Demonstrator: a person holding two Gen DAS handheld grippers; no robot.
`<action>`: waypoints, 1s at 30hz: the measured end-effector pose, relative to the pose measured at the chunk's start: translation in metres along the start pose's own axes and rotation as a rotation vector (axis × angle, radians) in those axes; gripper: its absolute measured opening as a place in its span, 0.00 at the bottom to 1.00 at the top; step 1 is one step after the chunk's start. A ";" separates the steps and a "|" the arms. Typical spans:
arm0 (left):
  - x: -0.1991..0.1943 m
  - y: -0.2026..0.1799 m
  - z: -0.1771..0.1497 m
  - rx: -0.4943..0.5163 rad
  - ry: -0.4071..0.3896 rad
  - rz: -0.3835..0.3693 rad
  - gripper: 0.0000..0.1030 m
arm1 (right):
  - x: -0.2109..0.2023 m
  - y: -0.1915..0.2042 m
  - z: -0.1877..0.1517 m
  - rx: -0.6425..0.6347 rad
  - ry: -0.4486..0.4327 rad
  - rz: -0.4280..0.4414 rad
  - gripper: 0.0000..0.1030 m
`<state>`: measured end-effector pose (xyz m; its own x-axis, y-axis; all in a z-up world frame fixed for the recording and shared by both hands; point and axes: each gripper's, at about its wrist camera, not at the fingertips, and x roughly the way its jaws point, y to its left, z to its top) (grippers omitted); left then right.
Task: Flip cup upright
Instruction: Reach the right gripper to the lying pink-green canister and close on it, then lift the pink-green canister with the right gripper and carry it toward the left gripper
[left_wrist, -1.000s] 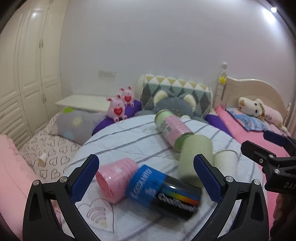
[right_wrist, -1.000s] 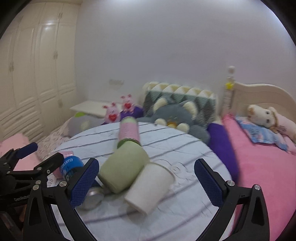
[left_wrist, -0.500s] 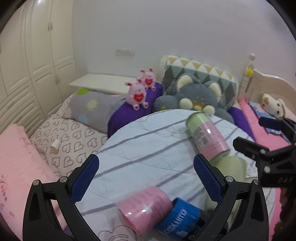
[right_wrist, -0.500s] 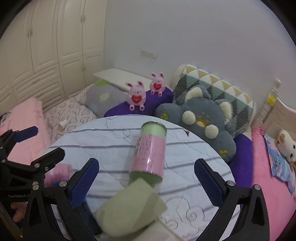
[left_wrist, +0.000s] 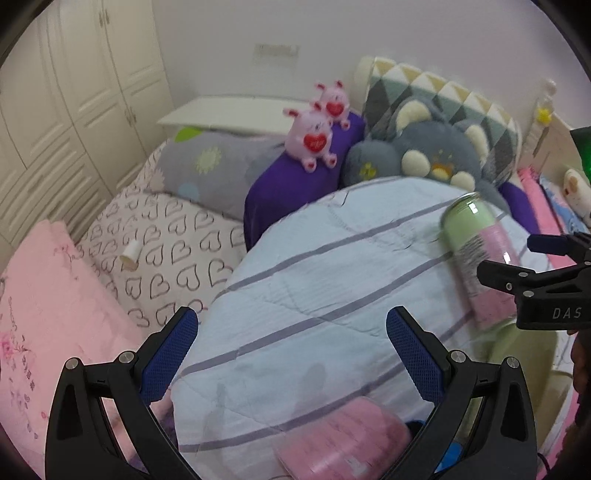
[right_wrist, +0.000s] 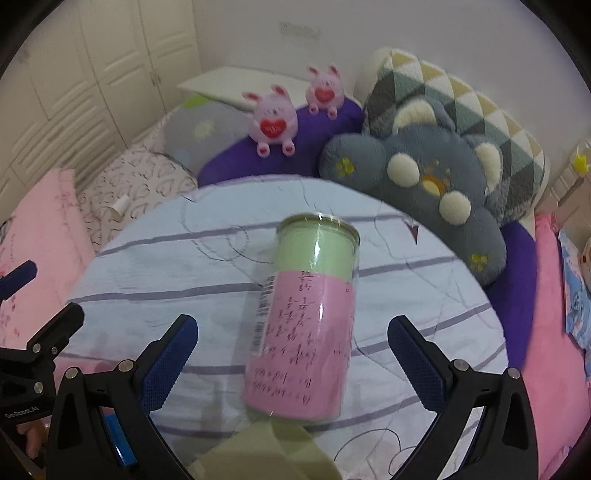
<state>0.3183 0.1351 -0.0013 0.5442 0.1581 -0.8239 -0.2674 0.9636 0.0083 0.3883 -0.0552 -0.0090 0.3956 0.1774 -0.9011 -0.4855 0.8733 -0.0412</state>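
A: Cup (right_wrist: 301, 317), the tall pink-and-green one, lies on its side on the striped quilt (right_wrist: 424, 295), straight ahead of the right gripper (right_wrist: 291, 350) and between its fingers in line of sight, not touching either. Green end points away from the tool, pink end toward it.

B: Handling?

A: My guess is light, stiff thin wall, glossy wrap, so slippery. It's round, so it will roll on soft bedding if nudged. I'd grip across the pink middle, fingers on opposite sides of the barrel, moderate squeeze so it doesn't dent.

B: Right gripper state?

A: Jaws spread wide, nothing held. It's low over the quilt, tilted down toward the cup, roughly along its axis, so a wrist turn is probably needed before closing.

B: Left?

A: Left gripper (left_wrist: 291, 354) also wide apart, empty, hovering over the bare quilt. From it, that cup sits ahead and to the right, partly behind the right gripper.

B: Clutter?

A: Pale green cup (right_wrist: 266, 454) touching the pink end, right below the right tool. Pink cup (left_wrist: 343, 443) on its side under the left tool. Smallest: a blue cup (right_wrist: 120, 439) edge by the right tool's left finger.
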 end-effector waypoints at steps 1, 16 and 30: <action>0.006 0.002 0.000 -0.008 0.022 -0.001 1.00 | 0.006 0.000 0.001 0.006 0.024 0.009 1.00; 0.050 0.015 0.001 -0.064 0.203 -0.011 1.00 | 0.025 -0.010 -0.002 0.083 0.155 0.086 0.69; 0.036 0.022 0.010 -0.079 0.162 0.019 1.00 | 0.006 -0.014 0.003 0.106 0.067 0.068 0.69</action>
<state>0.3399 0.1639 -0.0247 0.4049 0.1333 -0.9046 -0.3418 0.9397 -0.0145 0.3992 -0.0649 -0.0123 0.3097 0.2105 -0.9272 -0.4231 0.9038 0.0639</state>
